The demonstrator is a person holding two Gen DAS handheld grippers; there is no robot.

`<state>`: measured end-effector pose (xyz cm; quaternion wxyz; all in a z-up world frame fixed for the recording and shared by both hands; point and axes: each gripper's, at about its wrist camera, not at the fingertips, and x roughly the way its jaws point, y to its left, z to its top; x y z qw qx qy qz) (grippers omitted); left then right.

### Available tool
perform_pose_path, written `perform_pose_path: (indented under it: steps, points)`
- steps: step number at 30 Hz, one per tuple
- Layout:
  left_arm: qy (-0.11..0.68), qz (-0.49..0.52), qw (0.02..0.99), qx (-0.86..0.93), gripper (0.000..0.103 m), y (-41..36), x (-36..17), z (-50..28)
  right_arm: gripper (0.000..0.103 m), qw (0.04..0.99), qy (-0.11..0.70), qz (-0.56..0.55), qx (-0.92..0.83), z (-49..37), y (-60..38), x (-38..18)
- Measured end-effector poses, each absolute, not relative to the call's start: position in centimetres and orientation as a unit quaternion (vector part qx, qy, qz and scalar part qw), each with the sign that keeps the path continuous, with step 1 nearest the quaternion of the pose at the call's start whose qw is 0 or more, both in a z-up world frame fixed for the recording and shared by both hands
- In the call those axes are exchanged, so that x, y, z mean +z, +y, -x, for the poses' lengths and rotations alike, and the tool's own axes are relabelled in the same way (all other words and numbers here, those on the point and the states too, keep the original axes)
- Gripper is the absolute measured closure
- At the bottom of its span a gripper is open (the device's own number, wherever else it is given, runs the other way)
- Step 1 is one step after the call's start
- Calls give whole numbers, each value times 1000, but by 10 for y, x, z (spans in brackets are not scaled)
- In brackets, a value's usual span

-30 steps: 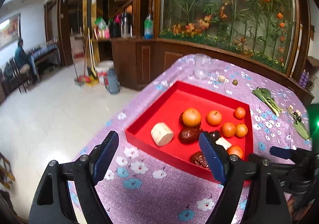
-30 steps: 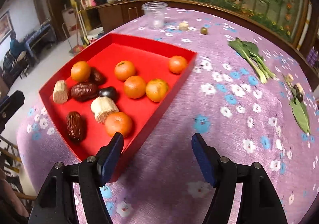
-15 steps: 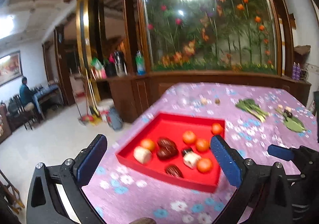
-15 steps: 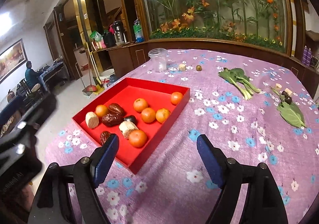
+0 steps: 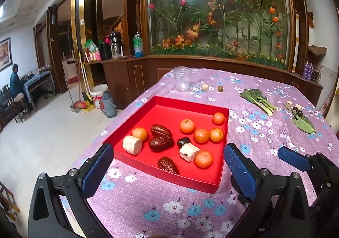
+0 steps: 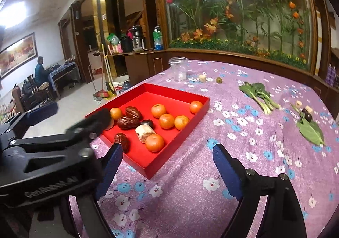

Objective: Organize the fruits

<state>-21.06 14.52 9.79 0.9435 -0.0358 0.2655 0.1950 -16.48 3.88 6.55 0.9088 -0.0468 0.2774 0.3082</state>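
A red tray (image 5: pixel 169 101) (image 6: pixel 197 111) on the purple flowered tablecloth holds several small oranges (image 5: pixel 187 126) (image 6: pixel 154 142), three brown dates (image 5: pixel 159 143) (image 6: pixel 128 122), two pale cane pieces (image 5: pixel 132 145) (image 6: pixel 145 132) and a dark fruit (image 5: pixel 183 142). My left gripper (image 5: pixel 167 166) is open and empty, above the tray's near edge. My right gripper (image 6: pixel 167 166) is open and empty, above the cloth right of the tray's near corner. The left gripper shows in the right wrist view (image 6: pixel 63 130).
A clear plastic cup (image 5: pixel 182 78) (image 6: pixel 178 68) stands behind the tray. A pale chunk (image 5: pixel 204 87) and a small green fruit (image 5: pixel 220 88) lie near it. Bok choy (image 5: pixel 257 99) (image 6: pixel 258 94) and a leaf with small pieces (image 6: pixel 309 127) lie at the right. The table edge drops to the floor on the left.
Both grippers have pulled back and risen from the tray over the last second, staying open. The left gripper has come into the right wrist view. The fruits have not moved.
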Motion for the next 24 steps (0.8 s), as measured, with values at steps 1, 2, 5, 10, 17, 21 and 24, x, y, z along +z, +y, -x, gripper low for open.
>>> perform_pose_path:
  steps: [1, 2, 5, 10, 17, 21, 24]
  points:
    - [269, 38, 943, 194, 0, 147, 96, 209, 12, 908, 276, 51, 310, 166, 41, 65]
    - [272, 41, 942, 193, 0, 148, 94, 208, 12, 908, 276, 53, 311, 166, 43, 65]
    - [279, 50, 939, 193, 0, 154, 89, 206, 12, 905, 279, 61, 316, 165, 51, 63]
    - [289, 67, 936, 191, 0, 164, 83, 202, 12, 902, 284, 71, 318, 161, 60, 60]
    - [300, 87, 931, 190, 0, 177, 75, 198, 12, 897, 292, 85, 321, 156, 75, 55]
    - [303, 90, 929, 192, 0, 181, 72, 198, 12, 896, 293, 92, 322, 156, 81, 52]
    - [306, 93, 928, 191, 0, 183, 70, 197, 12, 894, 295, 97, 322, 155, 85, 51]
